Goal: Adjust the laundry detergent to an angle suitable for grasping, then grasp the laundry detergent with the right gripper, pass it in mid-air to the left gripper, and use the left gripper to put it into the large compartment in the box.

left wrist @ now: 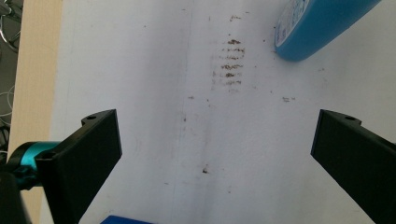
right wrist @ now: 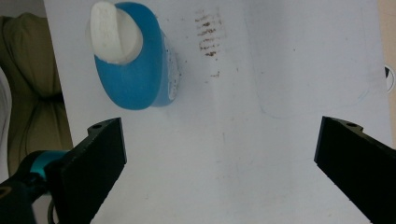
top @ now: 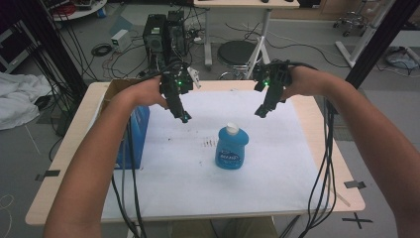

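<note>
The left gripper (top: 184,118) hangs above the far left part of the sheet, its jaws spread wide with nothing between them; in the left gripper view they are flat, matte black plastic blocks with a small screw hole near each tip, and a teal metal collar sits at the base of one. The right gripper (top: 259,113) hangs above the far right part of the sheet, jaws just as wide and empty, of the same black plastic with the same teal collar. Green lights glow on both gripper bodies, and black cables trail from them along the person's forearms.

Between the two and nearer the person stands the bottle (top: 231,148), upright on the sheet and well apart from both grippers. It is clear blue plastic, flattened and rounded at the shoulders, narrowing to a white ribbed cap (right wrist: 114,32). Its front label has a blue and white pattern; the writing is too blurred to read.

The sheet (top: 188,183) is white paper, smooth, with a faint crease and a patch of short brown smudged streaks (left wrist: 229,63) just beside the bottle. It covers most of the table (top: 59,163), pale wood-grain laminate with rounded corners. A blue box (top: 134,139) stands at the sheet's left edge, beside the left forearm.
</note>
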The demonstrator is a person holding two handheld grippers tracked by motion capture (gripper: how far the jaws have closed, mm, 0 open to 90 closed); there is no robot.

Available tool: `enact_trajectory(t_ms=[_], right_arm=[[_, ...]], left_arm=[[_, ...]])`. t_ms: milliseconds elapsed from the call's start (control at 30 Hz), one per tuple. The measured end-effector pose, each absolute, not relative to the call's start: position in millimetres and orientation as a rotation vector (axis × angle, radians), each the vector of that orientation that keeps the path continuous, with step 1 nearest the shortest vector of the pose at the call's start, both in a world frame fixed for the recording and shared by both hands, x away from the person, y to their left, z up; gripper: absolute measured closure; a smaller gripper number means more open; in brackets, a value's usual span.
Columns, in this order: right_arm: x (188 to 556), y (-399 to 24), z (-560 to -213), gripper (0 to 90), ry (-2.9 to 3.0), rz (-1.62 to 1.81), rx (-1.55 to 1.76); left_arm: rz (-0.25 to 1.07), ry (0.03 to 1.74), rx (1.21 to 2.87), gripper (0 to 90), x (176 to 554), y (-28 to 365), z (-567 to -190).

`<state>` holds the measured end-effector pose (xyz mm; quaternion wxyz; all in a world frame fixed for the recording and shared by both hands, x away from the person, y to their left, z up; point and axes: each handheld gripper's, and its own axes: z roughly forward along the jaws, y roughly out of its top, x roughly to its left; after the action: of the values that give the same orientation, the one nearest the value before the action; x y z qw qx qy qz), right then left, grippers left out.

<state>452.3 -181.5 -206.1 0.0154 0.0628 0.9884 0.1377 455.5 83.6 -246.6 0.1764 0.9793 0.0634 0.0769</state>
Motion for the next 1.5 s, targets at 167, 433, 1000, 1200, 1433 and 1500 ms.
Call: enact_trajectory(t_ms=[167,433,1000,1200,1433,1500], right_arm=[[455,-171,-206,1.2,3.079,0.416,0.163],[457,-165,-207,1.2,3.085,0.416,0.153],[454,-170,-204,1.2,3.081,0.422,0.165],[451,-172,-202,1.2,3.075,0.426,0.164],[448,-177,-202,1.2,3.074,0.425,0.175],[448,-180,-203,1.2,3.075,0.444,0.175]], left_arm=[[0.208,0.176,2.773,1.7,454,86,-247],[0.213,0.174,2.755,1.7,453,87,-246],[0.222,0.163,2.744,1.7,449,87,-243],[0.217,0.158,2.731,1.8,448,86,-244],[0.196,0.131,2.738,1.8,446,86,-247],[0.194,0.129,2.734,1.7,445,87,-247]])
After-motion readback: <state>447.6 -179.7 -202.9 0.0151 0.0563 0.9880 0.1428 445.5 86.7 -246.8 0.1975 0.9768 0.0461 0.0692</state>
